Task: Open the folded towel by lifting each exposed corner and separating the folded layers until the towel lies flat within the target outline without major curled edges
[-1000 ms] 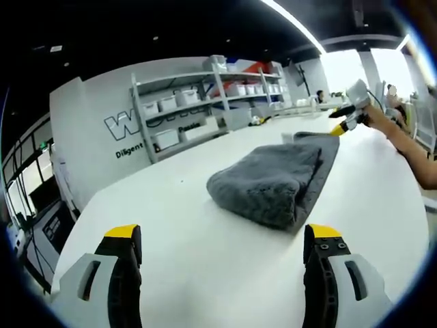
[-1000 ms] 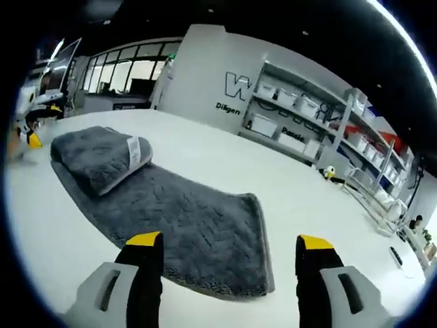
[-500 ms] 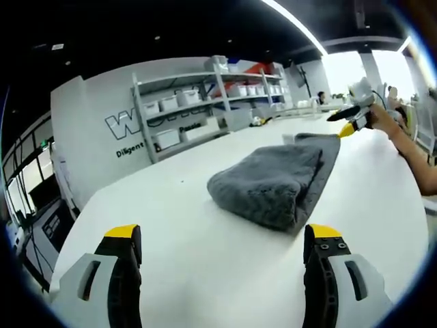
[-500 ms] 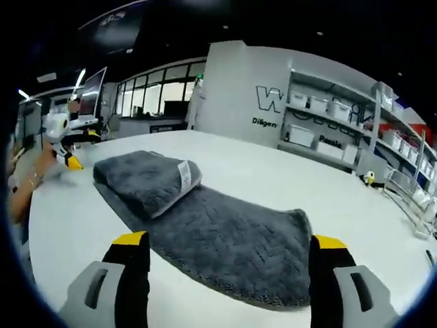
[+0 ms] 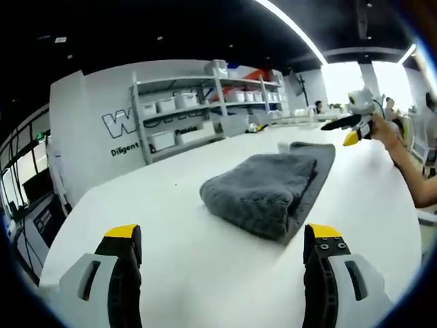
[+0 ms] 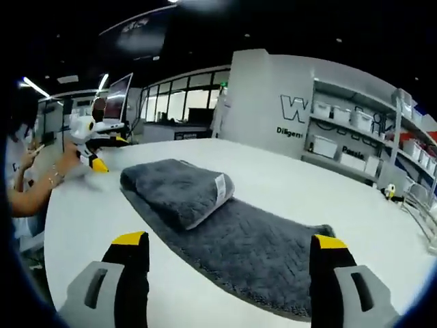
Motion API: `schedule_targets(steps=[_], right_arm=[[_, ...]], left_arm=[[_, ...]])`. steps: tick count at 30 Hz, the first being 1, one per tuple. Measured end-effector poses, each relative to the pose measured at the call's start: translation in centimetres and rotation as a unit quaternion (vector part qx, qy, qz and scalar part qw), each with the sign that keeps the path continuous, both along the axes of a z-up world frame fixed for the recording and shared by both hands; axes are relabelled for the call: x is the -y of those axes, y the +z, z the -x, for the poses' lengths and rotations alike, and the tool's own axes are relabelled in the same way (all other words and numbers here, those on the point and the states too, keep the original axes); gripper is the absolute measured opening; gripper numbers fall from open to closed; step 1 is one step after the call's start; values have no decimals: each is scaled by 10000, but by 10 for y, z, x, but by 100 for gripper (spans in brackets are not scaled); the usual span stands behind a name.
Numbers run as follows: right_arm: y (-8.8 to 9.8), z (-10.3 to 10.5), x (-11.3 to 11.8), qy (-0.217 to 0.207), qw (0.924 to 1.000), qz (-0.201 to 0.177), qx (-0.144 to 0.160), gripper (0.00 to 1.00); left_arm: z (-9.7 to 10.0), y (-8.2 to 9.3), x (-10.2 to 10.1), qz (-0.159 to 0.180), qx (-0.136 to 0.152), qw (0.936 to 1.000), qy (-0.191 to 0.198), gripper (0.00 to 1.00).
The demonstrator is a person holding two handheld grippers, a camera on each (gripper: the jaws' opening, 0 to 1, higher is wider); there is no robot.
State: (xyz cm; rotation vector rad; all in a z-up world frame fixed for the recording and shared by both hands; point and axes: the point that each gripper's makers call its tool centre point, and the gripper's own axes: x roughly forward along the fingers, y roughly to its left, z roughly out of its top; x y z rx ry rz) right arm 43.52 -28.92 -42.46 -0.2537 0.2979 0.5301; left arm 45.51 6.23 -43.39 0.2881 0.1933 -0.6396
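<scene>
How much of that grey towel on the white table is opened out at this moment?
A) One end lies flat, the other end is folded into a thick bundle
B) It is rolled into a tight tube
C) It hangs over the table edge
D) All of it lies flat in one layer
A: in the right gripper view the grey towel has a single flat layer stretching toward the camera, while its far end sits folded in a thick stack with a white label showing on the white table.
</scene>
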Motion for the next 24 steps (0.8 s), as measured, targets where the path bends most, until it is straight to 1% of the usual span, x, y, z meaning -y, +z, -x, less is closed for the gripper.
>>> schedule_targets(steps=[1, 2, 5, 6, 8, 9, 10, 11, 13, 15, 18, 19, 21, 24], right_arm=[[0, 0, 0, 4, 10000, 3, 2, 99], [1, 2, -4, 57, 10000, 14, 19, 99], [2, 4, -8, 129, 9999, 20, 49, 99], [1, 4, -10, 161, 9998, 44, 53, 99], [-1, 5, -11, 194, 9998, 91, 21, 99], [-3, 5, -12, 216, 9997, 132, -4, 99], [-3, 5, -13, 229, 9996, 148, -5, 99], [-4, 6, -13, 241, 9996, 164, -5, 99], [-4, 6, -15, 299, 9994, 178, -17, 99], [-8, 8, -20, 428, 9987, 269, -77, 99], [-8, 9, -22, 466, 9984, 329, -66, 99], [-8, 9, -22, 478, 9983, 325, -59, 99], [-9, 9, -21, 481, 9983, 315, -83, 99], [-11, 9, -22, 484, 9982, 341, -108, 99]], left_arm=[[0, 0, 1, 7, -8, 10000, -14, 97], [4, 4, 10, 121, 30, 9998, -141, 97], [8, 10, 26, 72, 153, 9996, -237, 97], [10, 9, 34, -3, 136, 9994, -326, 97], [12, 10, 44, -29, 131, 9990, -418, 97], [14, 12, 51, 32, 110, 9987, -503, 97], [18, 19, 63, 149, 144, 9979, -610, 97], [18, 19, 65, 132, 157, 9979, -622, 97], [21, 23, 79, -36, 236, 9969, -747, 97], [20, 28, 93, -130, 261, 9961, -834, 96], [21, 31, 108, -205, 270, 9951, -934, 95], [19, 33, 116, -304, 322, 9944, -960, 94], [18, 35, 127, -389, 370, 9936, -991, 90], [14, 35, 144, -462, 326, 9930, -1037, 89]])
